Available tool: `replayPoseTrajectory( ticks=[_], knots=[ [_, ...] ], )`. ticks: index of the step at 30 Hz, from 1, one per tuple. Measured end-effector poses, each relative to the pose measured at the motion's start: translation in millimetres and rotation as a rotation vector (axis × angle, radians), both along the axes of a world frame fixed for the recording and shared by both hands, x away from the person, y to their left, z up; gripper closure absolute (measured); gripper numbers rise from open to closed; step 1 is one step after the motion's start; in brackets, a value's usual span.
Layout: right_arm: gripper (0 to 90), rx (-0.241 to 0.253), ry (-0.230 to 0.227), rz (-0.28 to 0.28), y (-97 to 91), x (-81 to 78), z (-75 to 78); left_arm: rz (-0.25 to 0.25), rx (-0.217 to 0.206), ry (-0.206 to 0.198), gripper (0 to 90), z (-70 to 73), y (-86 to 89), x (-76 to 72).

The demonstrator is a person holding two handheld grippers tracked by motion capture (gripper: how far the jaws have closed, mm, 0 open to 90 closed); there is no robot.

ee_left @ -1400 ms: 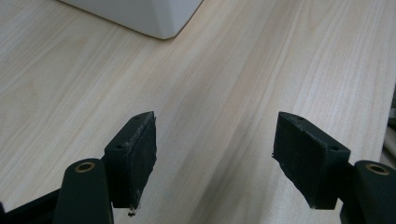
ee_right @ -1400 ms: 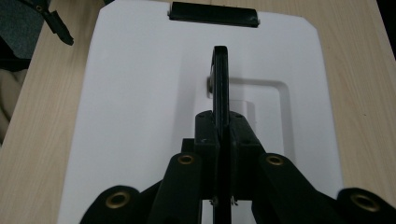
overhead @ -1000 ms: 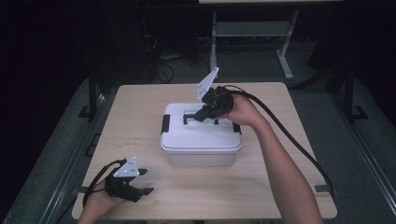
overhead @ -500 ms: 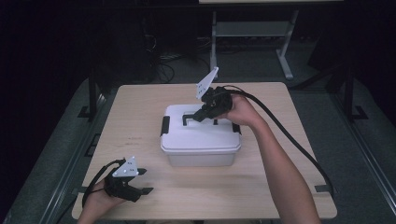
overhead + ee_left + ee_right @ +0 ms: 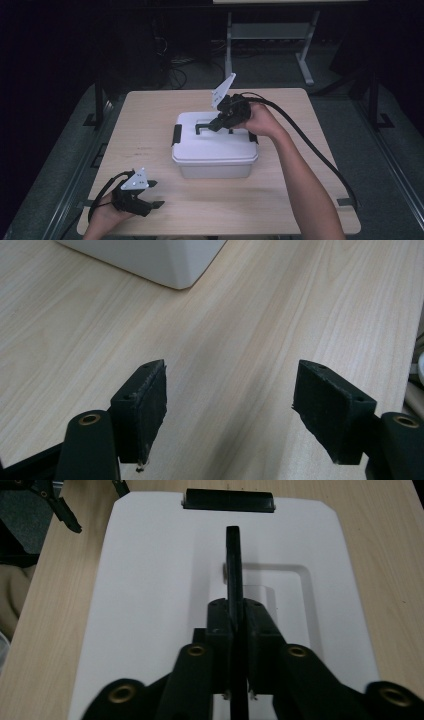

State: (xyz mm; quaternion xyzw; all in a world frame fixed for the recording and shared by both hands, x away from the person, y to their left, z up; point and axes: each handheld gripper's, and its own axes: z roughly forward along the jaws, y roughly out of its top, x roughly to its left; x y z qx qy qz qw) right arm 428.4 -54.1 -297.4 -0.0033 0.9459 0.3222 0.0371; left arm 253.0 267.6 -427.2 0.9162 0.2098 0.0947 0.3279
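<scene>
Plastic, rigid and probably light, the white lidded box [image 5: 215, 147] sat mid-table; its raised black handle [image 5: 234, 565], the natural hold, was clamped by the right gripper [image 5: 235, 630]. The left gripper [image 5: 230, 410] was held open, empty, nearby.

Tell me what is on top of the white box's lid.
On the lid a black handle stands raised, the right gripper shut on it; a black latch clips the far edge. The box's inside is covered.
</scene>
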Motion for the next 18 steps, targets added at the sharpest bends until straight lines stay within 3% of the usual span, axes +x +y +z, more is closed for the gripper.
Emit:
replayPoseTrajectory(
  ticks=[18],
  knots=[
    [83.1,0.027,0.013,-0.012,-6.6,0.9,-2.3,-0.003,0.001,0.0,29.0,-0.6,-1.2,0.1]
  ],
)
